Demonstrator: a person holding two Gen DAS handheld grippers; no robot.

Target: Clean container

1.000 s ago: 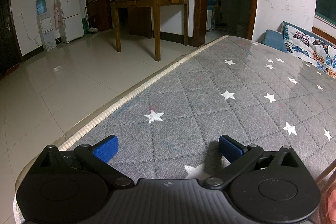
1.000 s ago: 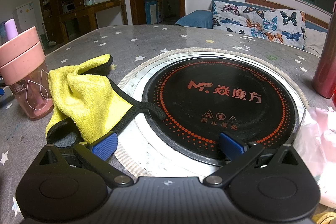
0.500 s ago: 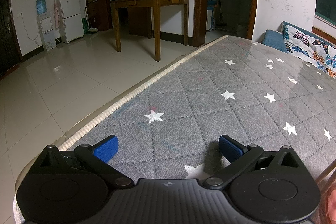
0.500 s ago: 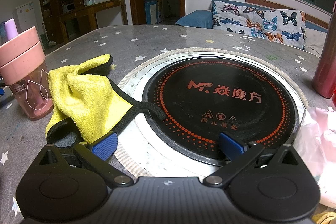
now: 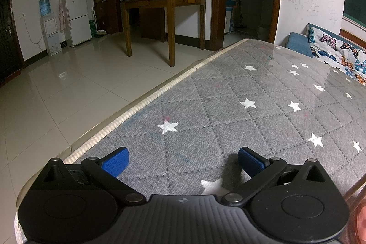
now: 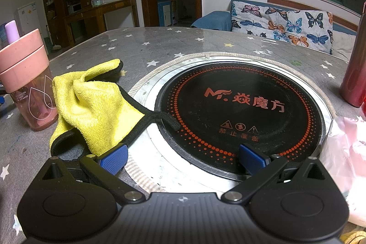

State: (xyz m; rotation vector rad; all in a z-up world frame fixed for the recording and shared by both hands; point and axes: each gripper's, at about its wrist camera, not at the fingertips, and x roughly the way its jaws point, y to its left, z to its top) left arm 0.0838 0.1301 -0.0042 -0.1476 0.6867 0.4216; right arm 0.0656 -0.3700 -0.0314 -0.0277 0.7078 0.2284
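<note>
While my right gripper (image 6: 181,159) hovers low with its jaws spread wide and empty above the near rim of the round black induction cooktop (image 6: 240,111), the crumpled yellow cloth (image 6: 91,104) lies just ahead on my left, one black-edged corner touching the cooktop. Beyond the cloth stands the pink tumbler (image 6: 27,79) upright on the tabletop (image 6: 160,45). My left gripper (image 5: 183,160) holds its jaws apart over bare star-patterned tabletop, gripping nothing.
</note>
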